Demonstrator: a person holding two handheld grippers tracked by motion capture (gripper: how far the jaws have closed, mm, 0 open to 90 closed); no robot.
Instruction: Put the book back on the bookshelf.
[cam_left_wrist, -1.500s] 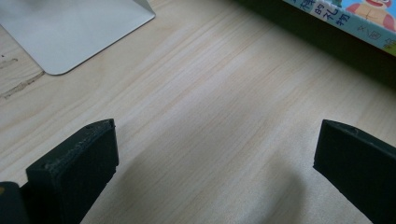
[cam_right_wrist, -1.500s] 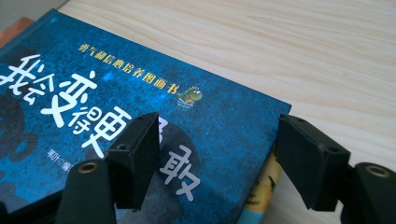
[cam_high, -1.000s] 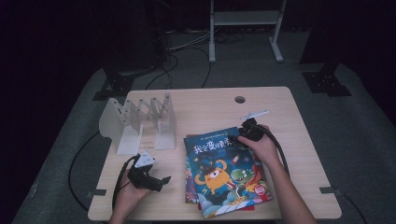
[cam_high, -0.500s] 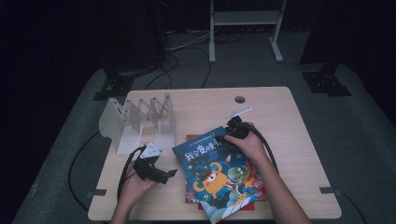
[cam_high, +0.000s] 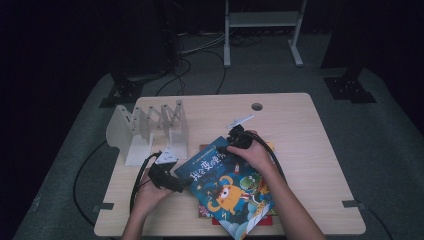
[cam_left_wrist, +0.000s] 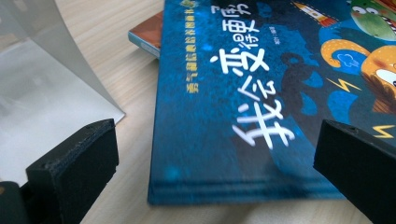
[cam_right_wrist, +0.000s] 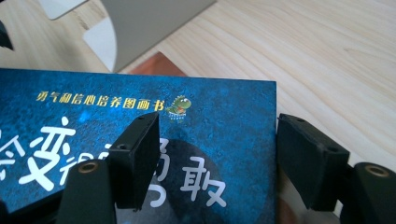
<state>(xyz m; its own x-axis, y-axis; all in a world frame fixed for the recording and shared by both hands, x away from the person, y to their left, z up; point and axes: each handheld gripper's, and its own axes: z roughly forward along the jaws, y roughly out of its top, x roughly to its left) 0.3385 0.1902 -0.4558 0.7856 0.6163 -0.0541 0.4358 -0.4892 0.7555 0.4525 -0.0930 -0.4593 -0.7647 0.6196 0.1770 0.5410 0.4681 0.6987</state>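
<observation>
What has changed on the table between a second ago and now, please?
The blue picture book has been swung and slid left, toward the white rack, with the right gripper on its far corner. The left gripper, jaws open, has come up to the book's near-left edge. The rack and the books underneath stayed put.

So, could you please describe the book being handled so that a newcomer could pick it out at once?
On the wooden table, right of the white folding book rack, lies a small stack of books. The dark blue picture book tops it, askew, with white Chinese title characters and an orange cartoon monster; the books beneath show only reddish edges.
</observation>
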